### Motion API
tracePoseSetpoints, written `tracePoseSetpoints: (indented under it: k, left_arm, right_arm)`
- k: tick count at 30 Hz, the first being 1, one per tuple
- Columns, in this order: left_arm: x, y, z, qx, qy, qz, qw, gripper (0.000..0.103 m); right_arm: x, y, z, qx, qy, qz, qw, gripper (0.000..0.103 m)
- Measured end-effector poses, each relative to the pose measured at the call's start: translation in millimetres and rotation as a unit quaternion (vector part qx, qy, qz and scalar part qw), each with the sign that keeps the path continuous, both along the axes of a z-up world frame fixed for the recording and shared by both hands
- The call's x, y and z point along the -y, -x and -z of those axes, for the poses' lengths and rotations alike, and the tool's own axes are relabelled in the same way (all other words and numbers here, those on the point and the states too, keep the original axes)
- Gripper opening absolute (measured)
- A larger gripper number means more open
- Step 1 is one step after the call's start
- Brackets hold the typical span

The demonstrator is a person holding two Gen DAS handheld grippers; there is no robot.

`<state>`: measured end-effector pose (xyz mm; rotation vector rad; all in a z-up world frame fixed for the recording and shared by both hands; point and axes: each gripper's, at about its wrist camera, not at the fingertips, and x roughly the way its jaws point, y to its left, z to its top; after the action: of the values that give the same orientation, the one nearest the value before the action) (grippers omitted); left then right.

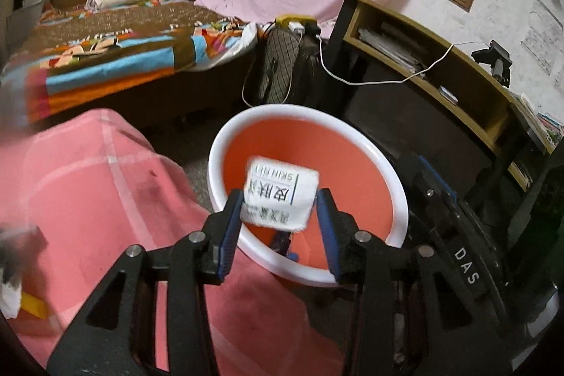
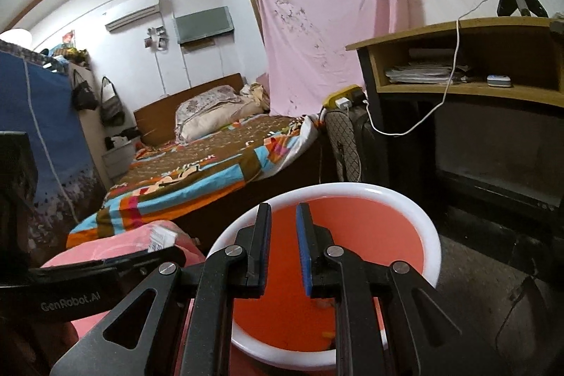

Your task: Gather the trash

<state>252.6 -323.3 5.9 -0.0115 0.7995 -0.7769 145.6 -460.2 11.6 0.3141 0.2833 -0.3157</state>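
In the left wrist view, my left gripper [image 1: 280, 199] is shut on a white printed carton [image 1: 280, 194], a small box with dark lettering, held over the mouth of a red bin with a white rim [image 1: 225, 133]. Dark scraps lie at the bin's bottom. In the right wrist view, my right gripper [image 2: 283, 214] is over the same bin [image 2: 431, 228], its jaws a small gap apart with nothing between them. The left gripper's body shows at the lower left of that view, with the carton's edge [image 2: 162, 236] above it.
A pink checked cloth [image 1: 88, 192] covers a surface left of the bin. A bed [image 2: 197, 171] with a patchwork cover stands behind. A dark desk with a wooden shelf [image 2: 458, 87] is on the right, with a white cable hanging. A chair [image 2: 347, 143] stands between them.
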Motion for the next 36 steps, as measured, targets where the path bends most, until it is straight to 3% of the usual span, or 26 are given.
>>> tracePoseSetpoints:
  k: [5, 11, 13, 15, 18, 25, 27, 29, 34, 36]
  left_arm:
    - [-8, -2, -3, -0.01, 0.014, -0.012, 0.9998, 0.035]
    - [-32, 4, -13, 0.017, 0.037, -0.048, 0.998, 0.041]
    - [-43, 8, -18, 0.031, 0.047, -0.066, 0.9962, 0.046]
    - [-55, 13, -25, 0.048, 0.054, -0.087, 0.9935, 0.051]
    - [-76, 21, -34, 0.078, 0.064, -0.118, 0.9879, 0.057]
    - [-132, 44, -52, 0.154, 0.07, -0.196, 0.9659, 0.077]
    - [-151, 52, -54, 0.174, 0.072, -0.223, 0.9565, 0.086]
    - [-168, 60, -56, 0.197, 0.079, -0.249, 0.9449, 0.088]
    - [-206, 75, -56, 0.225, 0.077, -0.295, 0.9254, 0.088]
    - [-220, 82, -56, 0.238, 0.074, -0.309, 0.9177, 0.088]
  right_arm:
    - [2, 2, -1, 0.001, -0.004, 0.006, 1.0, 0.014]
    - [-6, 5, -7, 0.019, 0.007, 0.001, 1.0, 0.017]
    - [-11, 7, -11, 0.028, 0.013, -0.002, 1.0, 0.021]
    - [-17, 10, -15, 0.041, 0.019, -0.006, 0.999, 0.033]
    - [-29, 14, -24, 0.061, 0.035, -0.013, 0.997, 0.039]
    - [-65, 22, -44, 0.104, 0.075, -0.042, 0.991, 0.05]
    - [-75, 22, -49, 0.112, 0.083, -0.05, 0.989, 0.068]
    - [-88, 25, -53, 0.128, 0.089, -0.062, 0.986, 0.081]
    - [-118, 25, -62, 0.153, 0.107, -0.098, 0.978, 0.087]
    - [-128, 26, -63, 0.162, 0.114, -0.109, 0.974, 0.094]
